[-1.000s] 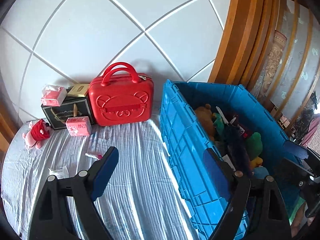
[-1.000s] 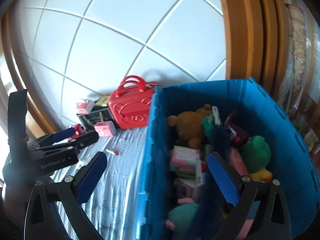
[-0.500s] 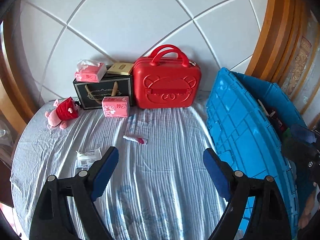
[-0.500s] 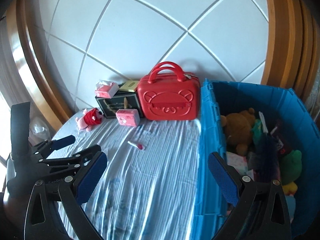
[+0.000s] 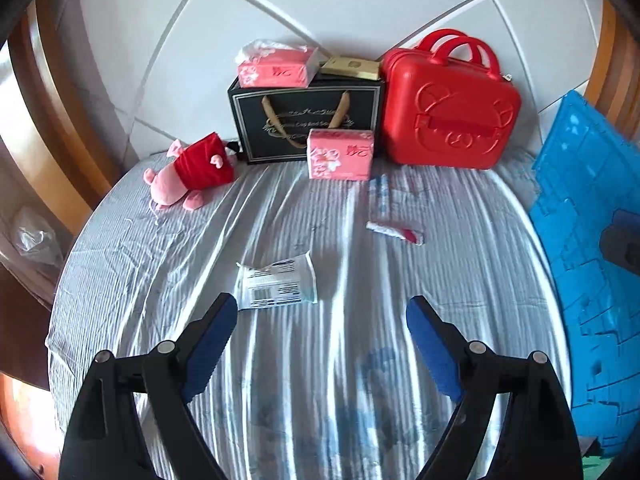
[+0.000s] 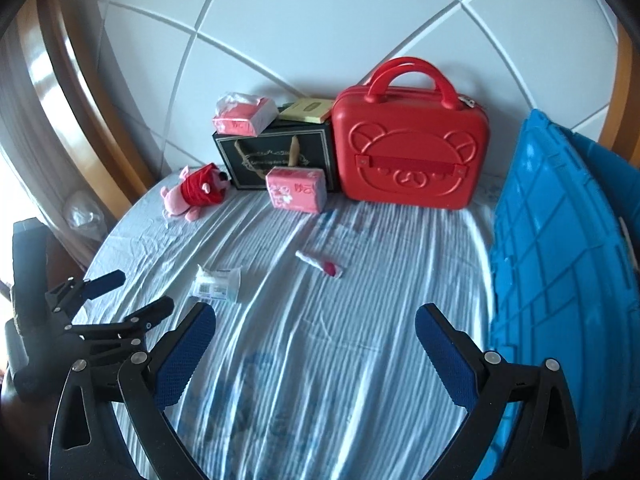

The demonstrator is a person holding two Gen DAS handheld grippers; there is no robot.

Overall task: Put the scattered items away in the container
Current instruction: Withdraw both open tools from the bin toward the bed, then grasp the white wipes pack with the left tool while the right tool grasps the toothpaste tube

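Scattered on the striped cloth lie a clear printed packet (image 5: 278,284) (image 6: 218,284), a small red-and-white tube (image 5: 394,232) (image 6: 320,264), a pink tissue pack (image 5: 340,154) (image 6: 296,190) and a pink pig plush in red (image 5: 192,172) (image 6: 196,192). The blue crate (image 5: 592,280) (image 6: 560,260) stands at the right edge, showing only its outer wall. My left gripper (image 5: 322,308) (image 6: 132,294) hangs open and empty, with the packet just beyond its left finger. To its right, my right gripper (image 6: 316,314) is open and empty over bare cloth.
A red bear-face case (image 5: 450,108) (image 6: 412,160) and a black gift box (image 5: 306,120) (image 6: 276,156) stand against the white wall. A second tissue pack (image 5: 276,68) and a gold box (image 5: 350,66) rest on the black box. The cloth drops off at the left edge.
Both grippers swung left, away from the crate, and sank toward the cloth. The toys inside the crate left view; the packet and tube came closer. Both sets of jaws stayed wide.
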